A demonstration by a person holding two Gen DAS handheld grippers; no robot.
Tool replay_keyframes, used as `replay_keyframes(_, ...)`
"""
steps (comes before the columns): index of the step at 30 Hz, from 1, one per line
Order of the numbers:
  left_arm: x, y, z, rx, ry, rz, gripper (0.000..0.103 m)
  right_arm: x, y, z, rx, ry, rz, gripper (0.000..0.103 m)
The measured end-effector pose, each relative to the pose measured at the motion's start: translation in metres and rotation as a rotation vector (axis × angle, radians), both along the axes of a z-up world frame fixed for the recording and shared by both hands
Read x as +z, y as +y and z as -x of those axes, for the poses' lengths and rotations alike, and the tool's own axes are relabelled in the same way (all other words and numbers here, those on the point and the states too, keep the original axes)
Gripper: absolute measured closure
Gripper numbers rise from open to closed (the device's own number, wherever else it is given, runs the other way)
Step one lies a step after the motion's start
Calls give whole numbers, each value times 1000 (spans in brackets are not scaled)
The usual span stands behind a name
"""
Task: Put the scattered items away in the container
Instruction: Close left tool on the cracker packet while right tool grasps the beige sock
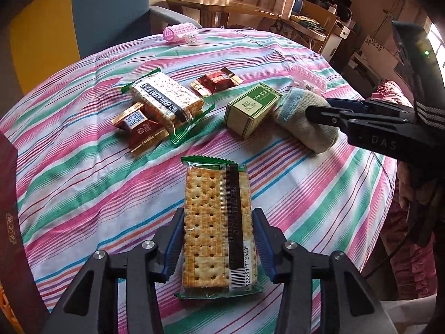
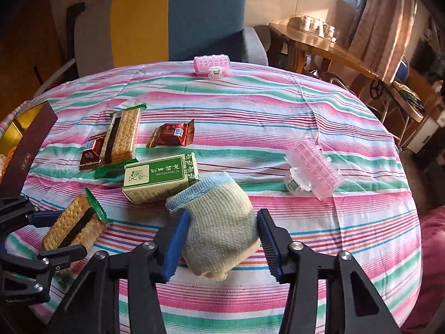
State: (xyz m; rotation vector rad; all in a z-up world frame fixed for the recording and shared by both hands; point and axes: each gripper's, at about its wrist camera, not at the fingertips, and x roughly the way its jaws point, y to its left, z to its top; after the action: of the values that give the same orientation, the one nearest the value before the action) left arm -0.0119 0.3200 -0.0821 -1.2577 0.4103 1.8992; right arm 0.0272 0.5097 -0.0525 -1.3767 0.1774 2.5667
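Observation:
A clear pack of crackers (image 1: 214, 222) lies lengthwise between the blue pads of my left gripper (image 1: 218, 214), and both pads press on its sides. In the right wrist view the same pack (image 2: 69, 228) sits tilted in that gripper (image 2: 71, 232). My right gripper (image 2: 224, 214) is shut on a rolled beige sock with a blue cuff (image 2: 219, 225), which rests on the striped tablecloth (image 2: 306, 250) against a green essential-oil box (image 2: 161, 176). From the left wrist view the right gripper (image 1: 322, 117) reaches the sock (image 1: 303, 119) from the right. A dark maroon box (image 2: 30, 144) stands at the table's left edge.
A second cracker pack (image 1: 167, 97) lies on a red candy packet (image 1: 139, 130), with another red packet (image 1: 215, 80) behind. Two pink hair rollers (image 2: 212, 64) (image 2: 314, 167) lie at the far edge and to the right. A blue and yellow chair (image 2: 205, 14) stands behind the table.

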Motion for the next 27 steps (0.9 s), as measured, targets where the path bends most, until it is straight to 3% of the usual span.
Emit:
replay_keyframes(8,2,-32,-11,26,-17,-16,55,5,-8,-33,-80,37,111,60)
replay_keyframes(11,3,-49,-15,46,-41,-31,55,3,-22,-43,-59,23,131,59)
replay_keyframes(14,5,-62,-20,65,-30,-28,55,8,-36,-56,-8,47,263,57)
replay_keyframes(15,5,-67,-20,77,-29,-28,55,9,-41,-61,3,58,277,50)
replay_keyframes(17,5,-75,-17,103,-38,-28,55,12,-53,-69,20,77,276,41)
replay_keyframes(19,6,-82,-13,123,-58,-52,47,13,-59,-74,20,93,281,33)
replay_keyframes(21,8,-86,-12,122,-65,-79,40,15,-64,-77,18,104,243,29)
replay_keyframes(27,15,-91,-14,111,-30,-100,39,17,-67,-73,12,94,127,23)
